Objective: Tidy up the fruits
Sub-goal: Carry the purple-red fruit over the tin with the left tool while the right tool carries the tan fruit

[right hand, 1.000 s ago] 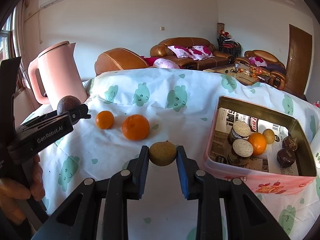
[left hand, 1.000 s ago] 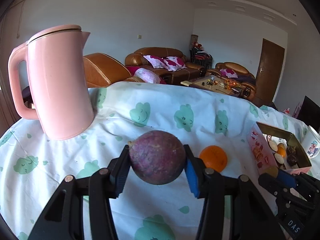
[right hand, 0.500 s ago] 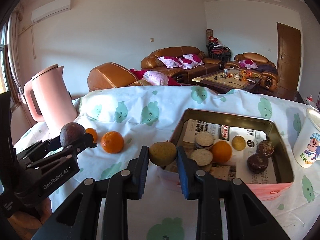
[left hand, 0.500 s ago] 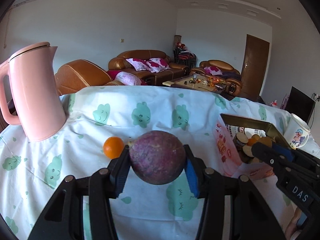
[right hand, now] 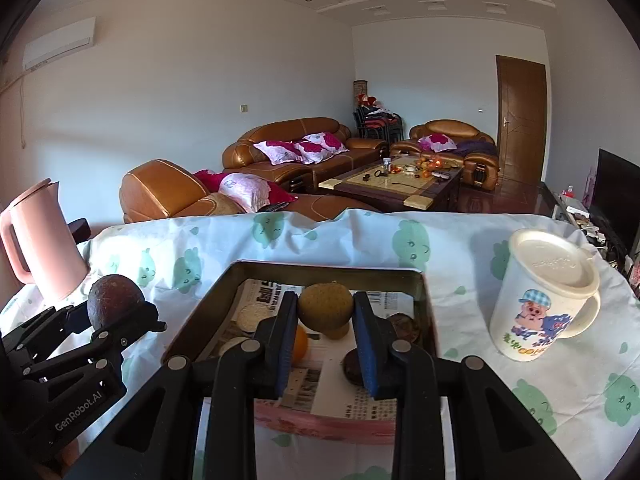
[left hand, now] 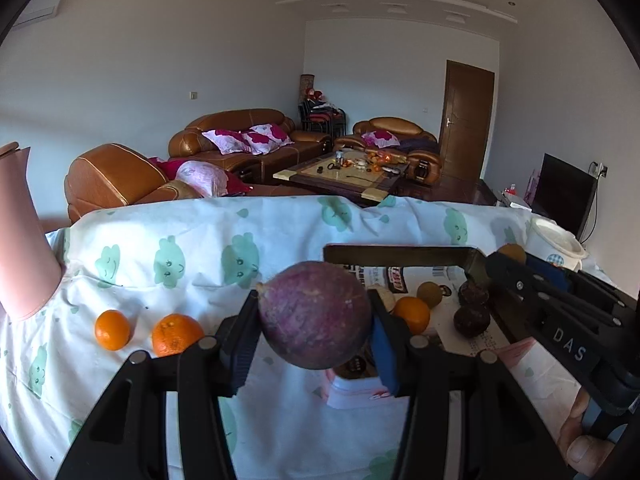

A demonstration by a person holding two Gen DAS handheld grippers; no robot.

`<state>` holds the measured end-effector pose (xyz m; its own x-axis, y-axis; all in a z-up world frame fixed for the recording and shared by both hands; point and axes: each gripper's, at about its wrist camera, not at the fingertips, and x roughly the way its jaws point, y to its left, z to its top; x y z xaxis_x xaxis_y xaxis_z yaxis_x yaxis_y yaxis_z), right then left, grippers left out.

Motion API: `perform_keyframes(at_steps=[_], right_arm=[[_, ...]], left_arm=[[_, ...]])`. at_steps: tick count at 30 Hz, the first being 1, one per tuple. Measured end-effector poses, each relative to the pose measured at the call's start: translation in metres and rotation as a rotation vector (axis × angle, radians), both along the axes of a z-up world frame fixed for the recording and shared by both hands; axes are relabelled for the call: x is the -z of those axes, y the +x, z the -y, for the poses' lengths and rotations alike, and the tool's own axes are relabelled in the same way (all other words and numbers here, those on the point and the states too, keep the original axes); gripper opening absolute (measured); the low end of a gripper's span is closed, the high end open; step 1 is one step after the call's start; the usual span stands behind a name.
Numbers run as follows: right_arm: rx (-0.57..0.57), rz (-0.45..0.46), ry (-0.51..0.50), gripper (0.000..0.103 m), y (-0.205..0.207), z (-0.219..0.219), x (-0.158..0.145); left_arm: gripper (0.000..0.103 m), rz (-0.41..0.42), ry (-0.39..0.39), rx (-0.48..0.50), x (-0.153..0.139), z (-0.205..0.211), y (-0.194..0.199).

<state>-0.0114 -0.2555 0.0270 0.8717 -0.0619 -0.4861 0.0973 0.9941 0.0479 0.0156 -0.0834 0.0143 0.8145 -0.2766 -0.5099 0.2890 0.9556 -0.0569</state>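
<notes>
Two oranges (left hand: pixel 113 329) loose at lower left on surface (left hand: pixel 280 232). Left tongs (left hand: pixel 314 330) clamped on purple fruit (left hand: pixel 314 314) at centre; right tongs (right hand: pixel 325 318) pinching brown fruit (right hand: pixel 325 306) above tin (right hand: pixel 320 268). Risks: early release bruising fruit, tongs colliding over tin.

The table (right hand: pixel 460 236) is covered by a white cloth printed with green shapes. Directly on it rest a pink kettle (right hand: pixel 40 240) at the left, two oranges (left hand: pixel 113 330) (left hand: pixel 176 334), a rectangular tin box (right hand: pixel 304 268) near the centre, and a lidded cartoon mug (right hand: pixel 544 296) at the right.
</notes>
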Motion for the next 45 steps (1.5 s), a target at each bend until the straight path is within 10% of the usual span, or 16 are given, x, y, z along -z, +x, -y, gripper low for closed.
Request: perform_keyframes(at_steps=[25,45], right_arm=[[0.132,0.011,0.001,0.03,0.013,0.054,-0.002],[-0.001,-0.142,0.152,0.03,0.046,0.057,0.03]], left_arm=[[0.052,-0.024,0.046,0.058,0.005,0.081,0.027],[0.053,-0.09,0.124,0.028,0.026,0.091,0.036]])
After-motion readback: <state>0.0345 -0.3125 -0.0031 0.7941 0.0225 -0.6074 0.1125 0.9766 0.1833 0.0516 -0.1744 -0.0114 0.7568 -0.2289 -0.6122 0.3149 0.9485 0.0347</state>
